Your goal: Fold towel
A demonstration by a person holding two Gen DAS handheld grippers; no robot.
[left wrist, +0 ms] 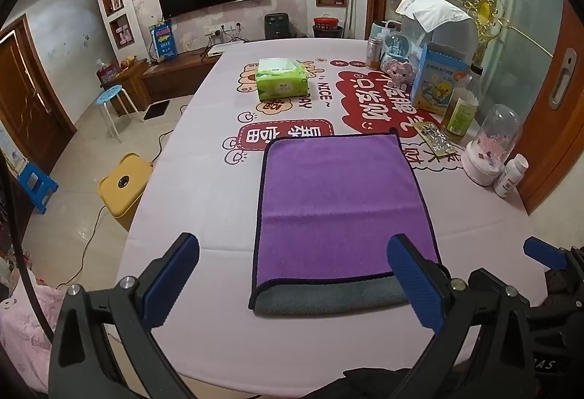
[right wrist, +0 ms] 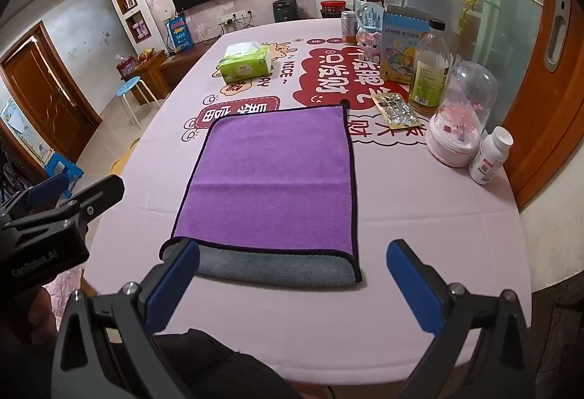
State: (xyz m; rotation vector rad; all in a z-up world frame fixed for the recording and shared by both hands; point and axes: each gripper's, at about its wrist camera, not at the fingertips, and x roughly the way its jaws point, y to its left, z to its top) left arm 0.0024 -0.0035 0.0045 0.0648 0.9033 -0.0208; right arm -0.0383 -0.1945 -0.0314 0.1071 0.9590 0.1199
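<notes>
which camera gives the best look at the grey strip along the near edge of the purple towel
The right wrist view: the grey strip shows nearly whole, only its left end behind the right gripper. In the left wrist view the grey strip loses its right end behind a finger of the left gripper.

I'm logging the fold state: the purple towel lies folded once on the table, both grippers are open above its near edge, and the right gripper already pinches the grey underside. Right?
Not quite. The right gripper pinches nothing: the right wrist view shows its jaws wide apart above the table. The rest holds: the towel lies folded, and the left gripper is open too.
</notes>
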